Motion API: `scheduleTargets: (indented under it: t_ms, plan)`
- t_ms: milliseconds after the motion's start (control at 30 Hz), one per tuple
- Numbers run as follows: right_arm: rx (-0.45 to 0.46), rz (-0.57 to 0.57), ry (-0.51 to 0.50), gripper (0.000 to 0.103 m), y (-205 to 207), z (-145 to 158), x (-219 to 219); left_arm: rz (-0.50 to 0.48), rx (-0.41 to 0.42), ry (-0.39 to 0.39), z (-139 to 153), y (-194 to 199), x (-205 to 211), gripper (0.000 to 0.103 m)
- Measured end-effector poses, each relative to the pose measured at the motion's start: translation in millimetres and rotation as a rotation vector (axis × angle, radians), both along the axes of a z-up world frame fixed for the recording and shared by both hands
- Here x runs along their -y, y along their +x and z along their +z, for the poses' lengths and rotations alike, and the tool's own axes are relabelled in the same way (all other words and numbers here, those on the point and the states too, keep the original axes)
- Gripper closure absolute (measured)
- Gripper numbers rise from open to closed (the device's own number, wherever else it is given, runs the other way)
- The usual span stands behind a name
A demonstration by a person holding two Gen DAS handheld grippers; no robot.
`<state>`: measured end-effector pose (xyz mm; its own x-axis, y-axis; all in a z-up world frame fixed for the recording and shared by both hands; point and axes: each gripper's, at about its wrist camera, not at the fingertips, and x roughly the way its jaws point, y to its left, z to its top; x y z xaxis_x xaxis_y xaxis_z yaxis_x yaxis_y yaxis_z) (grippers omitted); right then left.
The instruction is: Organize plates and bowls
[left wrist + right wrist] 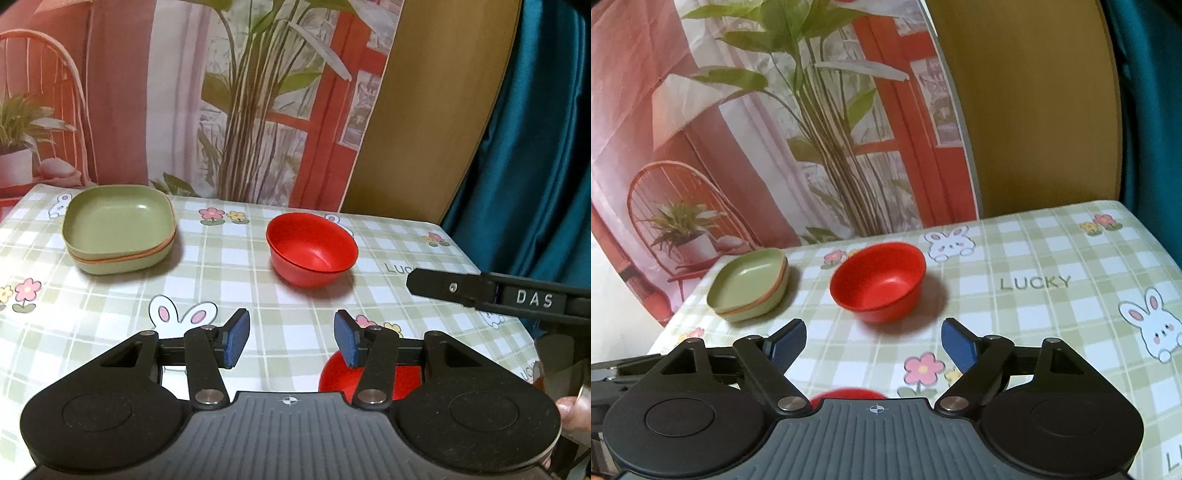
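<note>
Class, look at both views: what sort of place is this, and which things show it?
Probably a staged home dining setup: a table under a bunny-and-flower checked tablecloth, stacked green plates and a red bowl on it, and behind it a printed backdrop of plants and a chair, not a real room.

Second red dish largely hidden behind left tool; in right wrist view, only its rim shows.

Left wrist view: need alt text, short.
An open left gripper hovers over a checked tablecloth, holding nothing. Ahead sit a red bowl and, to its left, stacked green plates. Another red dish shows partly under the right finger; the right gripper's arm enters from the right.
</note>
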<state>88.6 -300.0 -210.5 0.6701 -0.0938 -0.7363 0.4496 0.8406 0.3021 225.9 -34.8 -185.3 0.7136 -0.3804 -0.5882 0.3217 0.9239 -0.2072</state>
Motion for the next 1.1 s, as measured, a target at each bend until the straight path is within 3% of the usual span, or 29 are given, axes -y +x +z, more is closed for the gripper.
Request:
scheduleTargets:
  t_ms: [200,267,433,733,933,1100]
  plan:
    - [-0.053,0.005,-0.066,0.028,-6.8,-2.1,-12.1,-0.033,-0.024,0.005,-7.6,-6.3,5.2,0.051]
    - [-0.077,0.006,-0.084,0.034,-8.9,-3.4,-14.0,-0.039,-0.030,0.018,-8.8,-8.2,7.4,0.051]
    - [-0.078,0.008,-0.055,0.040,-17.0,-8.4,-16.3,-0.046,-0.042,0.030,-12.4,-12.4,9.1,0.051]
    - [-0.154,0.070,-0.018,0.061,-23.9,-29.9,-28.9,-0.066,-0.101,0.071,-25.3,-14.4,18.8,0.052]
    - [-0.187,0.064,0.026,0.071,-34.2,-43.0,-28.6,-0.078,-0.172,0.055,-36.9,-10.9,22.9,0.052]
    - [-0.195,0.062,0.036,0.082,-37.5,-46.4,-27.6,-0.078,-0.209,0.033,-45.4,-9.3,22.6,0.074]
